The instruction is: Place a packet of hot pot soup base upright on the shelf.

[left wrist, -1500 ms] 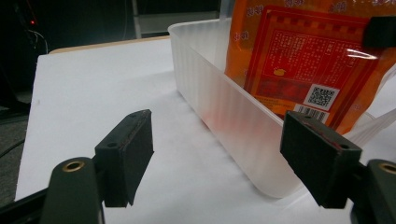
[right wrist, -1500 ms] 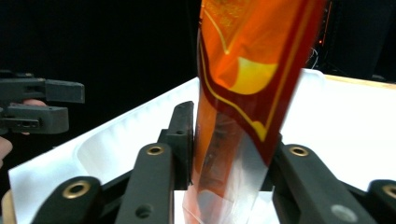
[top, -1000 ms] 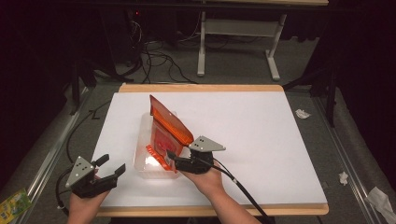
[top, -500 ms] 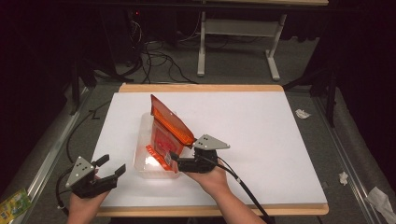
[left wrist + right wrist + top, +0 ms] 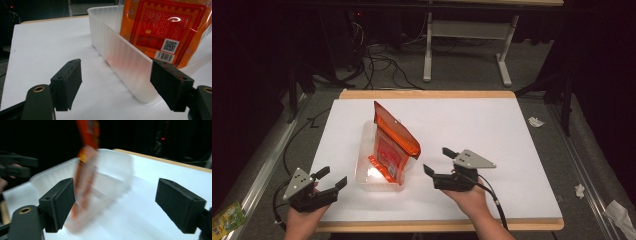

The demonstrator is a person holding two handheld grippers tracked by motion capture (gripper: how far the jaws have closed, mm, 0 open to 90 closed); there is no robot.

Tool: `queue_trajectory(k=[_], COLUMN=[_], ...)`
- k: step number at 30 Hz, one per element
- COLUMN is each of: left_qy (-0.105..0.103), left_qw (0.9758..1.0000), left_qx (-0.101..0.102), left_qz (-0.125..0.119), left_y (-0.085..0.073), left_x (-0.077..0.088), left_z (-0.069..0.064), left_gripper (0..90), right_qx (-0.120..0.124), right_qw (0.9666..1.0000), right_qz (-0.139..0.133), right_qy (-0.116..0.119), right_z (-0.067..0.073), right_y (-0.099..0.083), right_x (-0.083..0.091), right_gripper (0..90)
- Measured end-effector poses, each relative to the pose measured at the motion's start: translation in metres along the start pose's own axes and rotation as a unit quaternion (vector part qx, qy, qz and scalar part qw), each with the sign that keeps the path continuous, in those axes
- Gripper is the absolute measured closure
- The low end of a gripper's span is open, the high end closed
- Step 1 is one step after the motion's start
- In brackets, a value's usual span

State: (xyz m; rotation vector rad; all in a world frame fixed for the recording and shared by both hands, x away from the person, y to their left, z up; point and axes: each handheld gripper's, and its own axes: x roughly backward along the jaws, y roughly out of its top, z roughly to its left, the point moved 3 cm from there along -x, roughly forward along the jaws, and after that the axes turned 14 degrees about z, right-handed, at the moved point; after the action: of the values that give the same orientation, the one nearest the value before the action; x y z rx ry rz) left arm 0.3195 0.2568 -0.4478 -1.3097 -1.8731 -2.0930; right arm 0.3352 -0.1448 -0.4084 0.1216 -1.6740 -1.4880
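Observation:
An orange printed snack bag (image 5: 391,145) stands tilted in a translucent plastic tub (image 5: 366,172) on the white table top (image 5: 472,125). My left gripper (image 5: 333,176) is open near the front left corner, a short way left of the tub. Between its pads in the left gripper view I see the tub's wall (image 5: 120,55) and the bag (image 5: 162,30) beyond, untouched. My right gripper (image 5: 436,160) sits right of the tub, clear of it. Its jaws have just been opening and nothing is between them. The right gripper view, blurred, faces the tub (image 5: 110,170) and the bag (image 5: 86,157).
The left gripper (image 5: 17,166) shows far off at the left of the right gripper view. Bare white surface spreads right of and behind the tub. The table's wooden front edge (image 5: 437,225) runs just below both hands. Cables and desk legs (image 5: 428,50) lie on the floor beyond.
My right gripper has pulled away to the right from the tub and bag, with its jaws wider. The bag stays standing in the tub. The left gripper has not moved.

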Motion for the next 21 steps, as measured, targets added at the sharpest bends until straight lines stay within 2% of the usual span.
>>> queue_trajectory(k=[1,4,5,6,7,8,9,10,11,12,13,16,18,21], left_qy=[0.0,0.001,0.001,0.0,-0.001,-0.001,-0.001,-0.002,-0.002,-0.002,-0.002,-0.003,-0.003,-0.004], left_qw=[1.0,1.0,1.0,1.0,1.0,1.0,1.0,0.9999,0.9999,0.9999,0.9999,0.9998,0.9998,0.9997], left_qx=[-0.001,0.0,0.0,0.001,0.002,0.0,-0.001,-0.003,-0.005,-0.006,-0.006,-0.004,0.0,0.002], left_qz=[0.001,0.003,0.004,0.005,0.005,0.006,0.008,0.01,0.012,0.014,0.016,0.018,0.021,0.024], left_y=[0.0,-0.001,-0.001,-0.001,-0.001,-0.001,-0.002,-0.002,-0.002,-0.002,-0.002,-0.002,-0.001,-0.001], left_x=[0.0,-0.001,-0.001,-0.002,-0.003,-0.003,-0.004,-0.005,-0.006,-0.007,-0.008,-0.01,-0.012,-0.012], left_z=[0.0,0.0,0.0,0.0,-0.001,-0.001,-0.002,-0.003,-0.004,-0.004,-0.005,-0.006,-0.007,-0.009], left_gripper=[26.1,26.1,26.1,26.1,26.1,26.1,26.1,26.1,26.1,26.0,26.0,25.4,24.7,24.0], right_qx=[0.0,-0.009,-0.013,-0.013,-0.018,-0.028,-0.028,-0.041,-0.041,-0.045,-0.045,-0.082,-0.088,-0.095], right_qw=[1.0,0.9995,0.9985,0.9985,0.9977,0.996,0.996,0.9932,0.9932,0.9903,0.9903,0.9864,0.9857,0.9859], right_qz=[0.0,0.007,0.009,0.009,0.012,0.013,0.013,0.015,0.015,0.018,0.018,0.013,0.004,0.011], right_qy=[0.0,-0.03,-0.051,-0.051,-0.064,-0.083,-0.083,-0.108,-0.108,-0.13,-0.13,-0.142,-0.143,-0.137], right_z=[0.0,-0.023,-0.038,-0.038,-0.046,-0.061,-0.061,-0.074,-0.074,-0.088,-0.088,-0.107,-0.113,-0.115], right_y=[0.0,-0.014,-0.025,-0.025,-0.032,-0.046,-0.046,-0.062,-0.062,-0.077,-0.077,-0.087,-0.089,-0.092], right_x=[0.0,0.019,0.034,0.034,0.041,0.057,0.057,0.073,0.073,0.086,0.086,0.099,0.101,0.096], right_gripper=[15.5,15.3,14.9,14.9,14.8,14.6,14.6,14.5,14.5,14.3,14.3,14.1,14.1,14.2])
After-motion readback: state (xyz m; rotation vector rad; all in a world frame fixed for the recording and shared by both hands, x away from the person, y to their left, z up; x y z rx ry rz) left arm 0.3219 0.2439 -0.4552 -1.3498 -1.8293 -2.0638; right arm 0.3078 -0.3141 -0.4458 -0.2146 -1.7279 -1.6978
